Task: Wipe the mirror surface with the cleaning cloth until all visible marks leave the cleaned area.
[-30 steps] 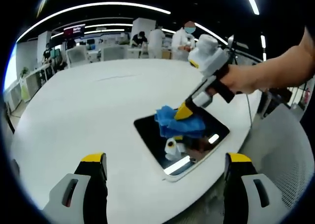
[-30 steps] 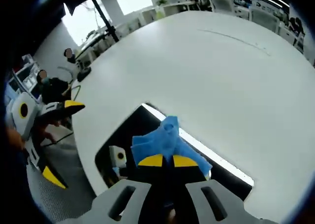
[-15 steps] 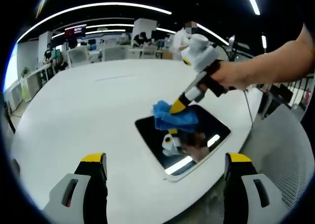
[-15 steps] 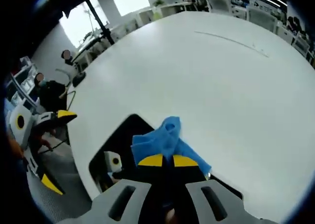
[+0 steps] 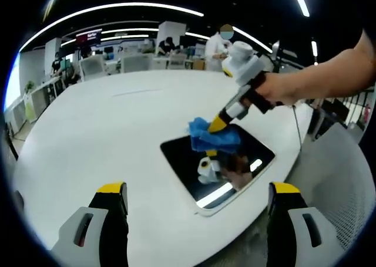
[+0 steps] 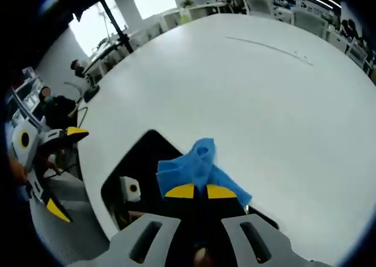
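In the left gripper view we see the mirror (image 5: pixel 226 167) lying flat on the white counter (image 5: pixel 106 132), near its edge at about four o'clock from the view's centre. Its long axis runs from ten o'clock toward four o'clock. The right gripper (image 5: pixel 218 124) comes in from two o'clock, held by a hand (image 5: pixel 288 88), its yellow tips clamped on the cleaning cloth (image 5: pixel 211 138), which presses on the mirror's far part. Our left gripper (image 5: pixel 197 202) rises at the bottom, jaws wide apart, holding nothing.

In the right gripper view the jaws sit together on the blue cloth (image 6: pixel 197 170) over the dark mirror (image 6: pixel 132 170). The left gripper (image 6: pixel 50 161) shows at nine o'clock.
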{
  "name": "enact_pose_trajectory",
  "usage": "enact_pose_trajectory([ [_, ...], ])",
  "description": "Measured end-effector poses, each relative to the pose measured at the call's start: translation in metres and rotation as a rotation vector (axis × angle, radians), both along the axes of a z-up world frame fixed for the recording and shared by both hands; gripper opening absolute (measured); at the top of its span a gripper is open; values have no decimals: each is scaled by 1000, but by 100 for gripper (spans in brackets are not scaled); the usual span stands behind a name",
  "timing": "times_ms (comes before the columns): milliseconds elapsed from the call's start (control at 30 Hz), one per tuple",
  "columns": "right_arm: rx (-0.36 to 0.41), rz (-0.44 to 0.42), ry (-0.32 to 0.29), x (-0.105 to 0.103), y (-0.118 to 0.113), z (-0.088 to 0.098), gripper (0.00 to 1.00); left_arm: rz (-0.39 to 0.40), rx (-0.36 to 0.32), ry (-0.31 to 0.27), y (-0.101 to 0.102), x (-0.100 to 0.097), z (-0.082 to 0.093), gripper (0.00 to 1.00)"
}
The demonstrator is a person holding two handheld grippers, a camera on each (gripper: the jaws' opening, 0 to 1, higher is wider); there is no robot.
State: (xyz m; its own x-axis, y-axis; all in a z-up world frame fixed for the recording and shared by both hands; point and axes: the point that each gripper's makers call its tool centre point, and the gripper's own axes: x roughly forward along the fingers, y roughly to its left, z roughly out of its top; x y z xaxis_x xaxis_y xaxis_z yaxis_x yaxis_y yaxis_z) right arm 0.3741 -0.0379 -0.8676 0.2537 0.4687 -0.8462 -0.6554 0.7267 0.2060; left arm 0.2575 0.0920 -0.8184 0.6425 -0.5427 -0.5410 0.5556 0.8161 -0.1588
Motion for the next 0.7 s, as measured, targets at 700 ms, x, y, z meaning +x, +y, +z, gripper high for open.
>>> enact_pose_trajectory([
  [700,-24,-51,-26,2,-30,-1,0,-15,14,0,-1,-1,-1,100],
])
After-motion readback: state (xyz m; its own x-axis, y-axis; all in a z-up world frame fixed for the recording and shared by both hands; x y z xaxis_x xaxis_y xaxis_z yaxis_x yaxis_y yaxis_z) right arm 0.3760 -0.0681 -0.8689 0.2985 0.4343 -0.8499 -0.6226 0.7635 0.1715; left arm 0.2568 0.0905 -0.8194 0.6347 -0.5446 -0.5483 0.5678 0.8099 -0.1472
